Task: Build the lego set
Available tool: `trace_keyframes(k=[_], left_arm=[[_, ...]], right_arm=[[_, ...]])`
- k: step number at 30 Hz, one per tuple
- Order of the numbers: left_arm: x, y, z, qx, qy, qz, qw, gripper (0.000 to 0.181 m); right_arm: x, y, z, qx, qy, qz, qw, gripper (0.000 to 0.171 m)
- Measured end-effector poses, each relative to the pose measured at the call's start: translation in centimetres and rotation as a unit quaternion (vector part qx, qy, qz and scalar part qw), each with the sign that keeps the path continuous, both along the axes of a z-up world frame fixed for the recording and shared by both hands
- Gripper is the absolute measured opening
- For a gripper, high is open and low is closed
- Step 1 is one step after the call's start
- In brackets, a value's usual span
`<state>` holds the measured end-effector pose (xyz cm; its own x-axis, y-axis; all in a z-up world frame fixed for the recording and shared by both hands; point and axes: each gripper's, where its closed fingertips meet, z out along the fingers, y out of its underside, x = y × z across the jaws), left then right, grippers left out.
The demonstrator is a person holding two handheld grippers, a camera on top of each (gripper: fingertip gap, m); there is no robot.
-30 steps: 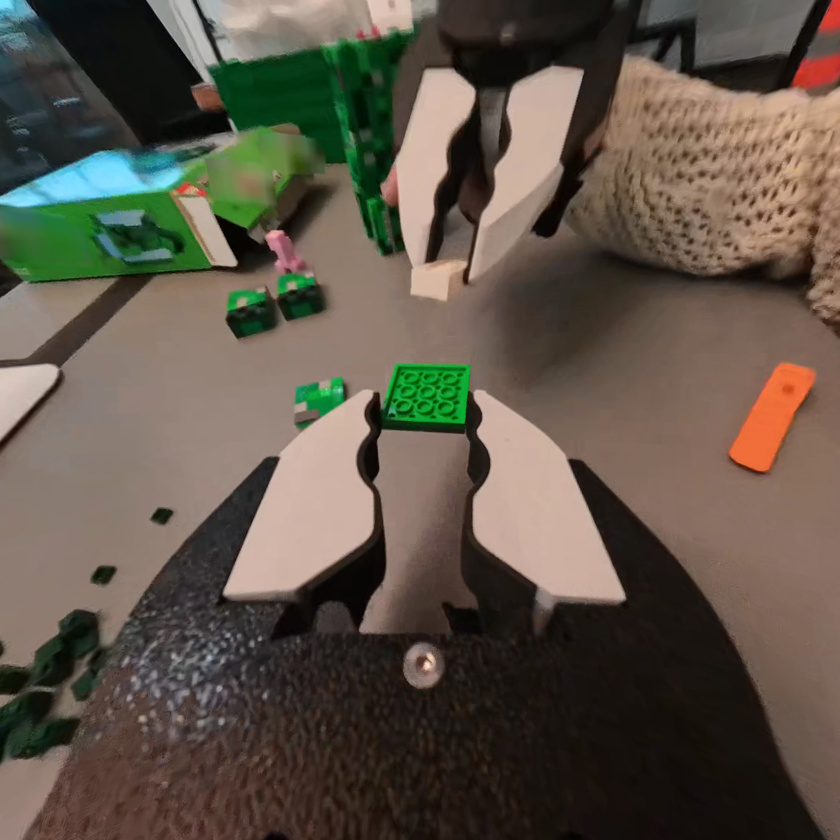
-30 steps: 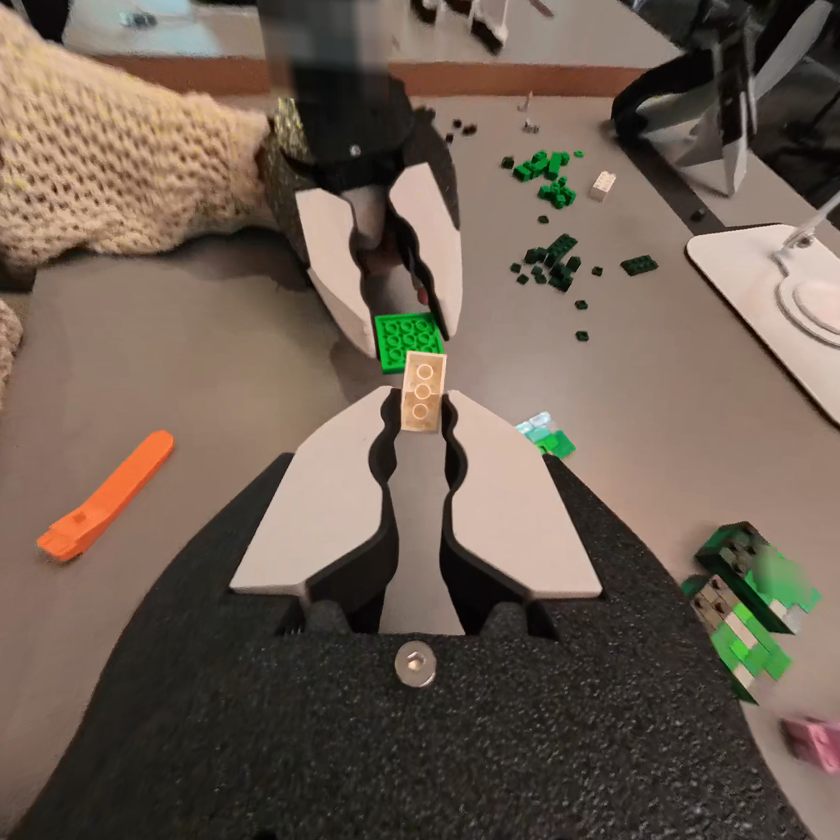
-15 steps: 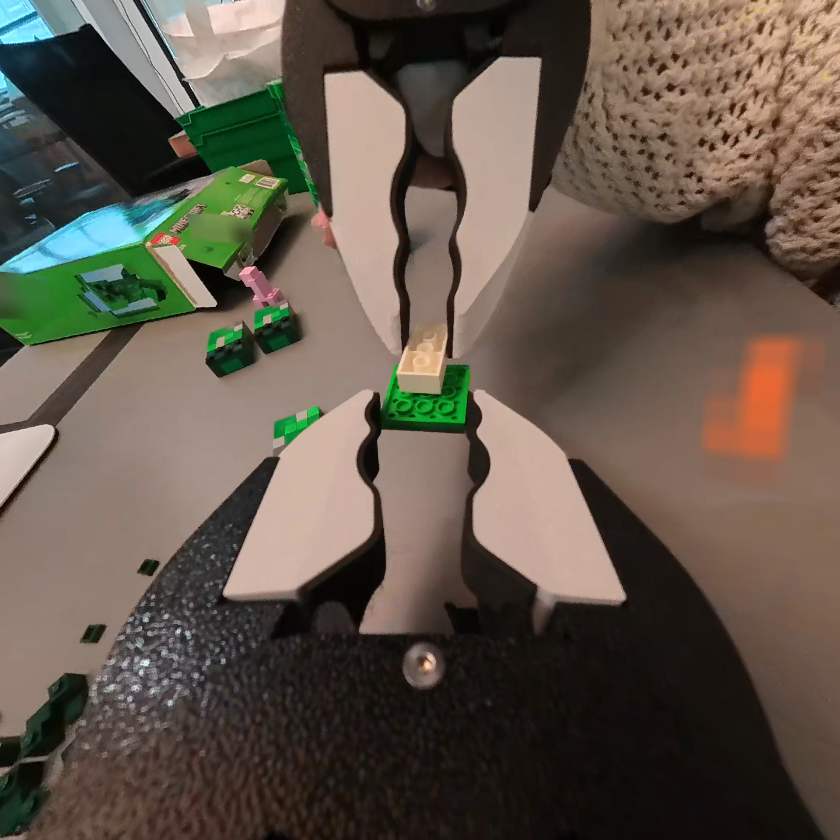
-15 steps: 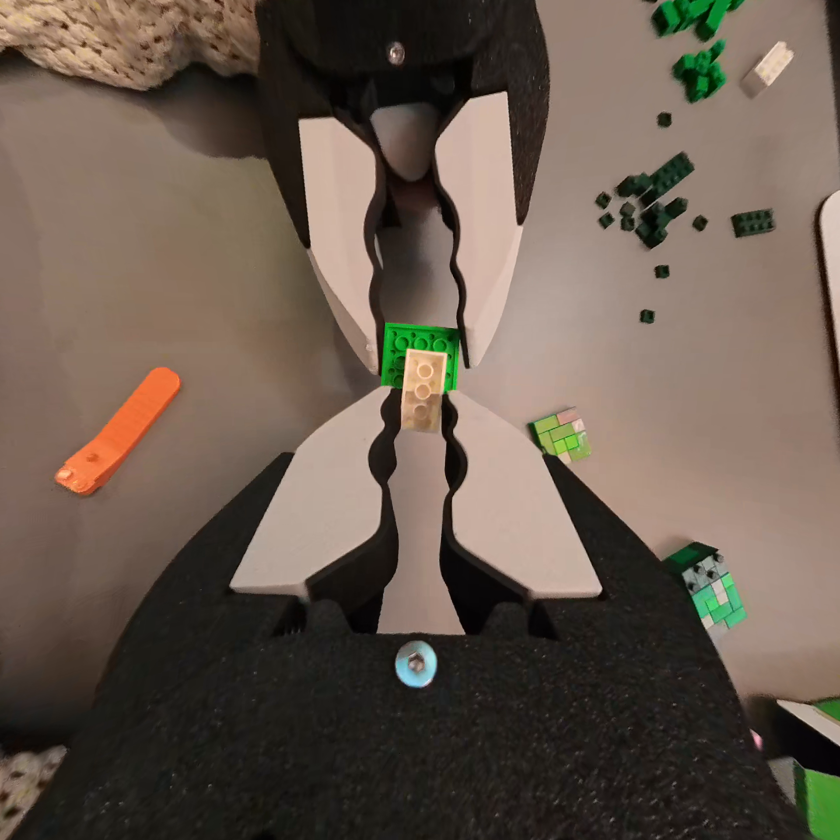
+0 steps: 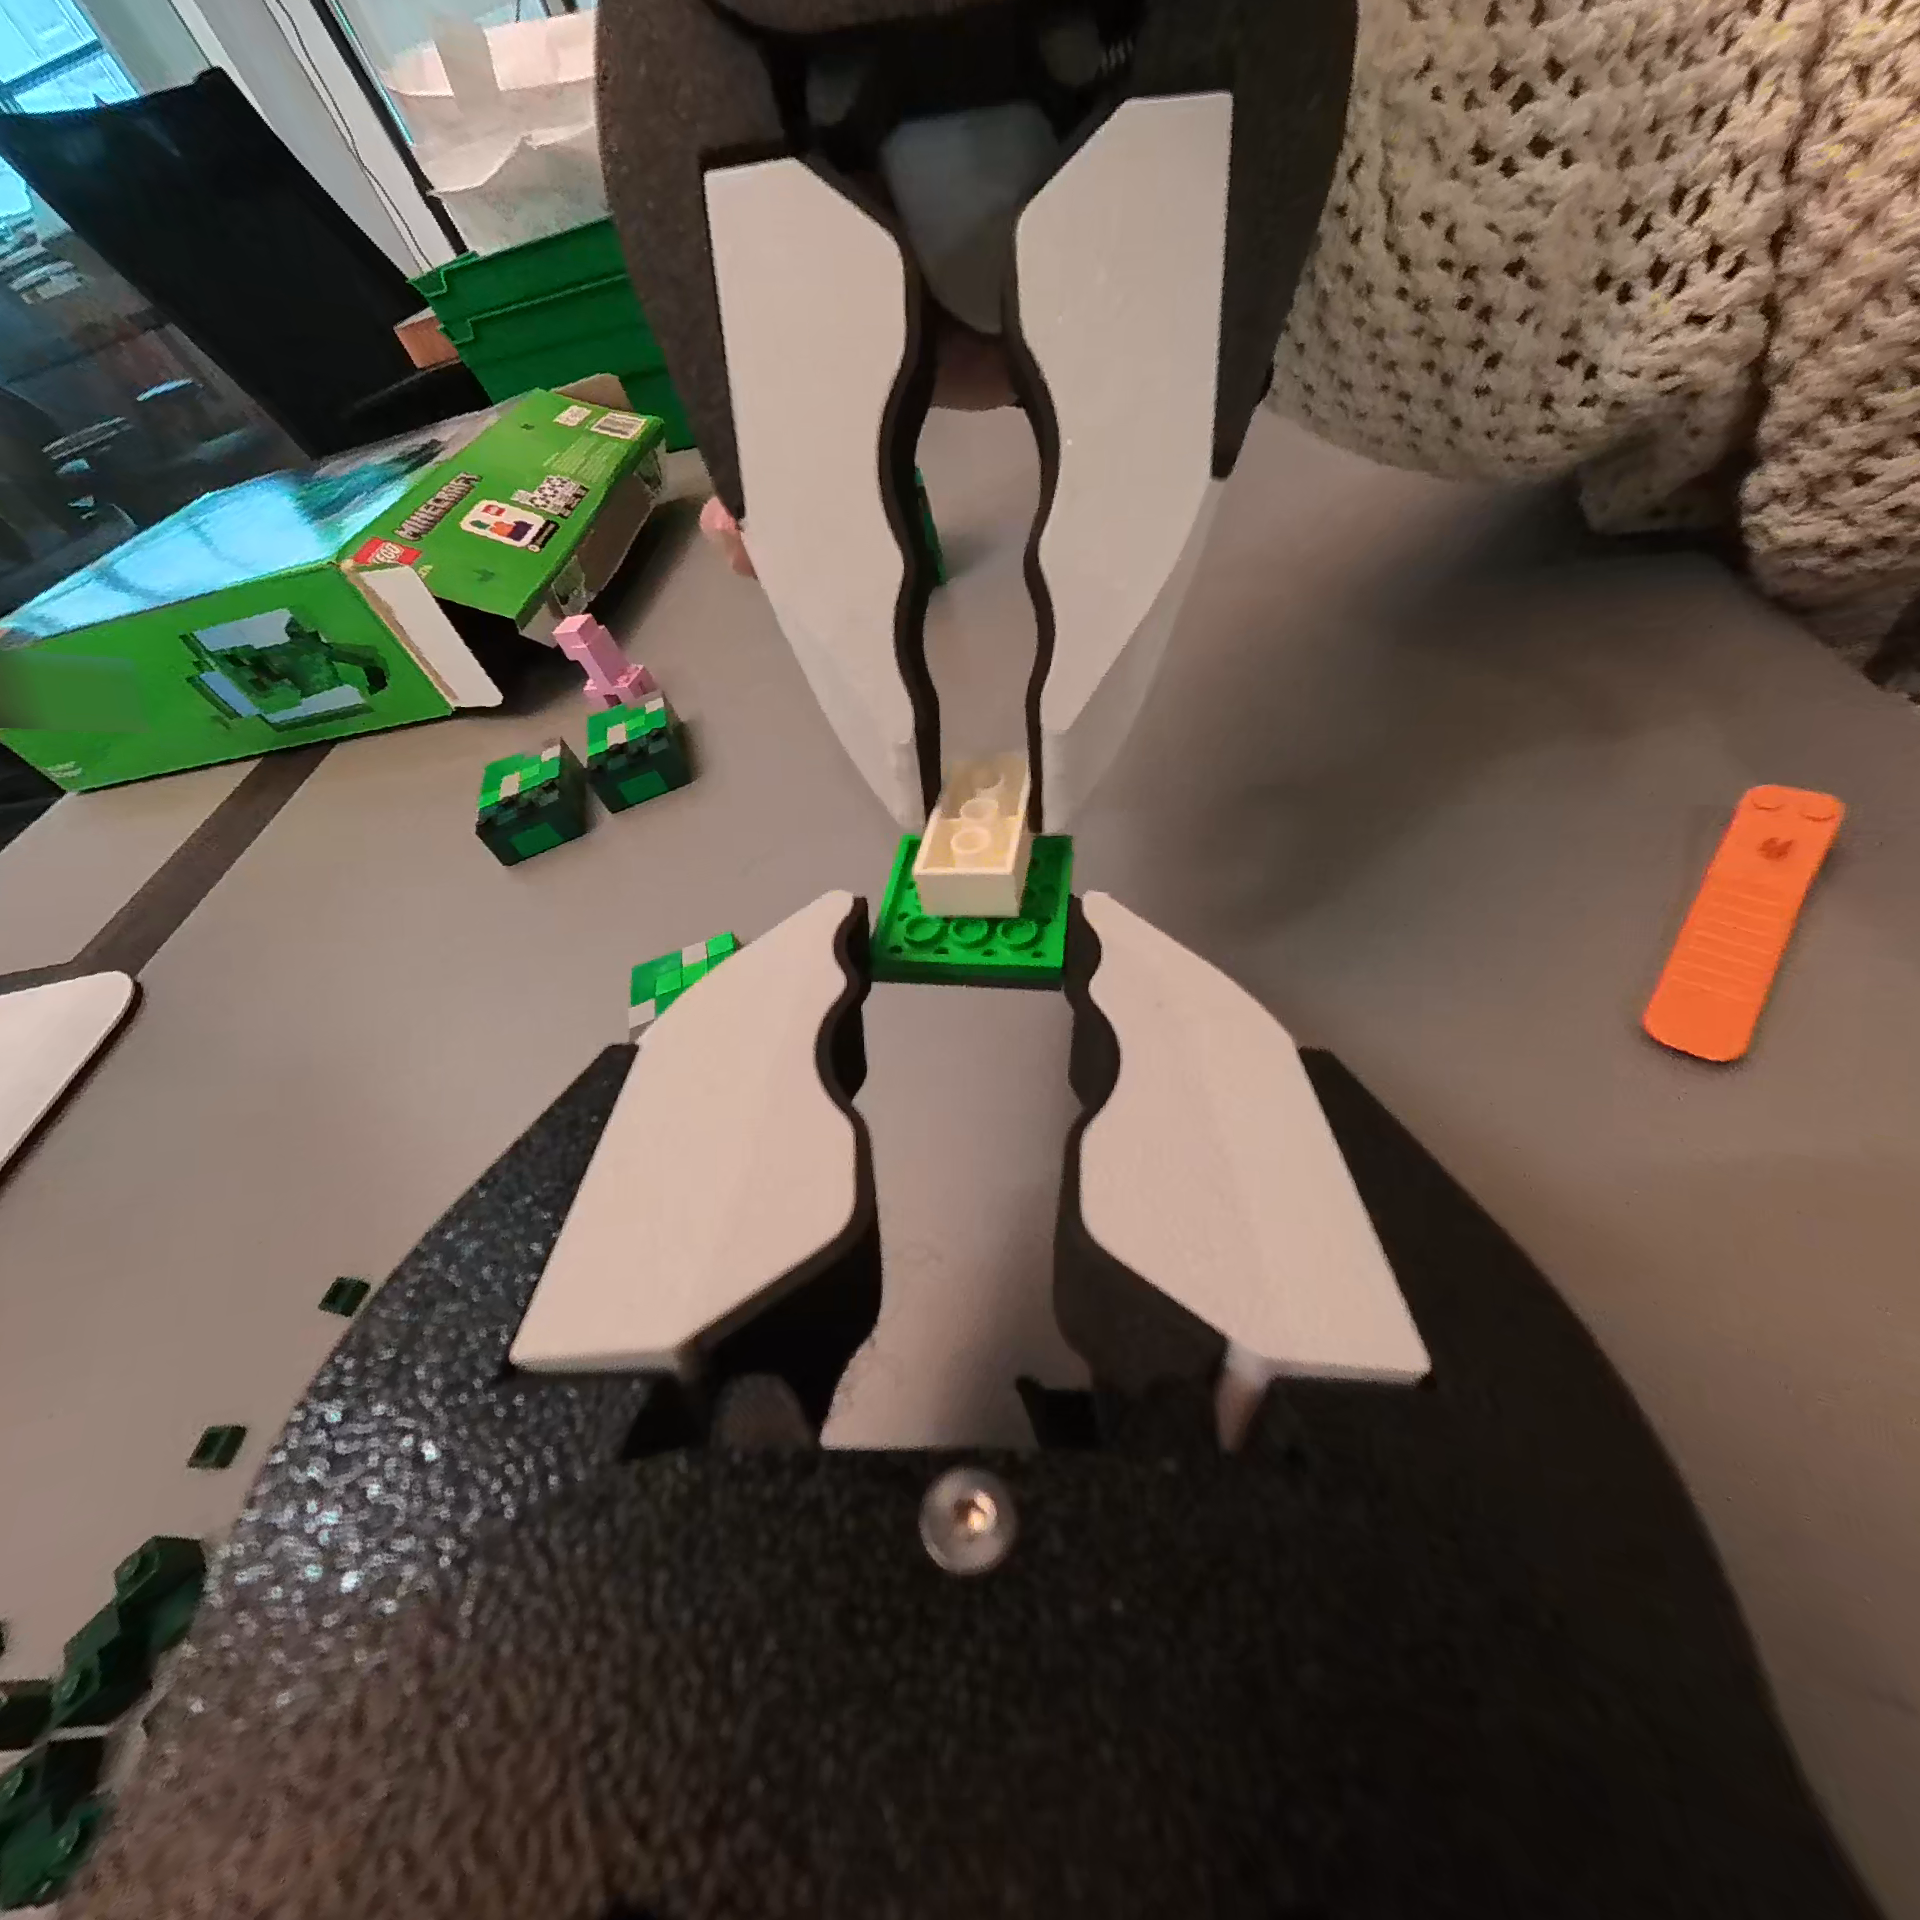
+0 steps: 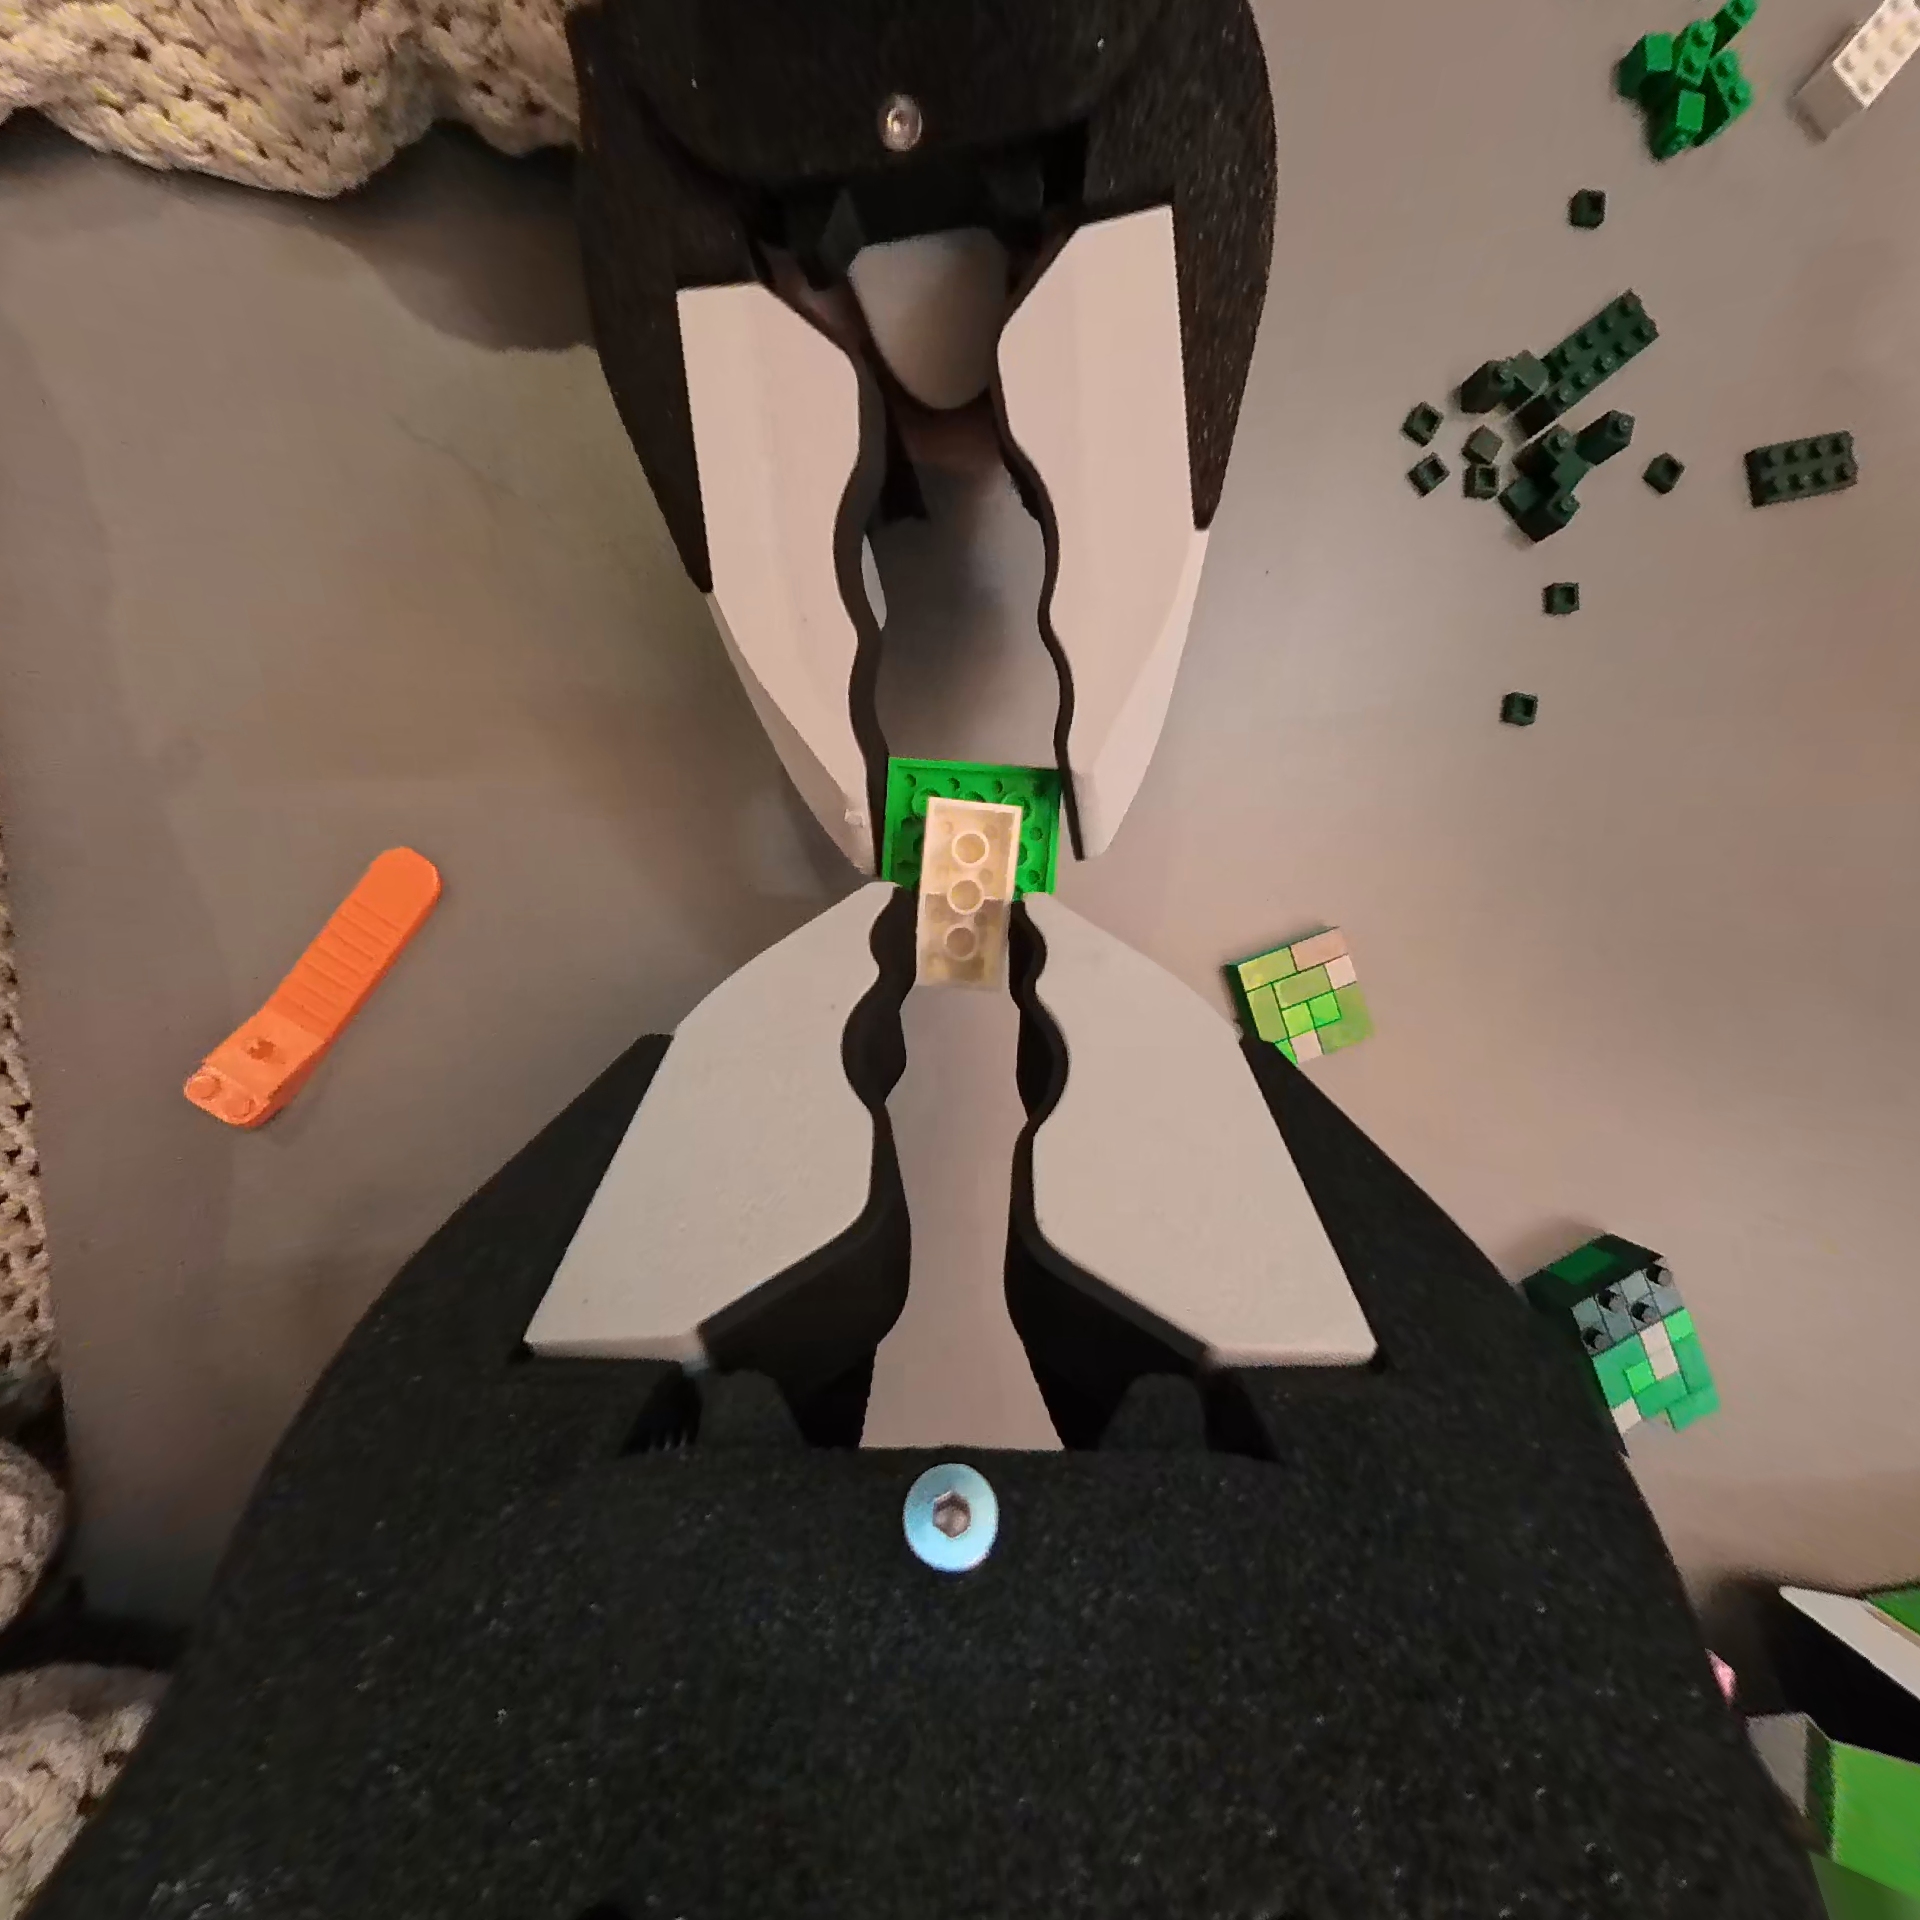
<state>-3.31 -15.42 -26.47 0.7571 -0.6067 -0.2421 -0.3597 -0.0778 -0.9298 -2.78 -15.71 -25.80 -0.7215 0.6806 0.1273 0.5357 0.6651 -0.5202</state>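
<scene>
Sitting between right fingers (image 6: 831,987): cream brick (image 6: 964,899).

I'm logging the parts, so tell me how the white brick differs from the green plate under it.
The white brick is tall, narrow, with one row of three studs; the green plate is flat, square and wider. The right gripper holds the brick; the left gripper holds the plate. Both are studded.

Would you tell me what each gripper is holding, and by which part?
The left gripper grips the green plate by its two side edges. The right gripper pinches the white brick by its long sides, on the plate.
</scene>
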Motion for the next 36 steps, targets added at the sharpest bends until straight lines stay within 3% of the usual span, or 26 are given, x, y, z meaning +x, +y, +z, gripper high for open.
trace_keyframes(k=[26, 31, 36], left_arm=[[0.0, 0.0, 0.0, -0.003, -0.004, -0.001, 1.000, 0.036], [-0.5, 0.3, 0.1, -0.009, -0.013, 0.015, 1.000, 0.036], [-2.6, 1.1, 0.5, -0.040, -0.074, 0.071, 0.994, 0.036]], right_arm=[[-0.2, 0.1, 0.0, 0.008, 0.015, -0.005, 1.000, 0.021], [-0.2, 0.5, 0.5, 0.018, 0.033, -0.012, 0.999, 0.030], [-0.3, 1.1, 1.9, 0.035, 0.110, -0.022, 0.993, 0.045]])
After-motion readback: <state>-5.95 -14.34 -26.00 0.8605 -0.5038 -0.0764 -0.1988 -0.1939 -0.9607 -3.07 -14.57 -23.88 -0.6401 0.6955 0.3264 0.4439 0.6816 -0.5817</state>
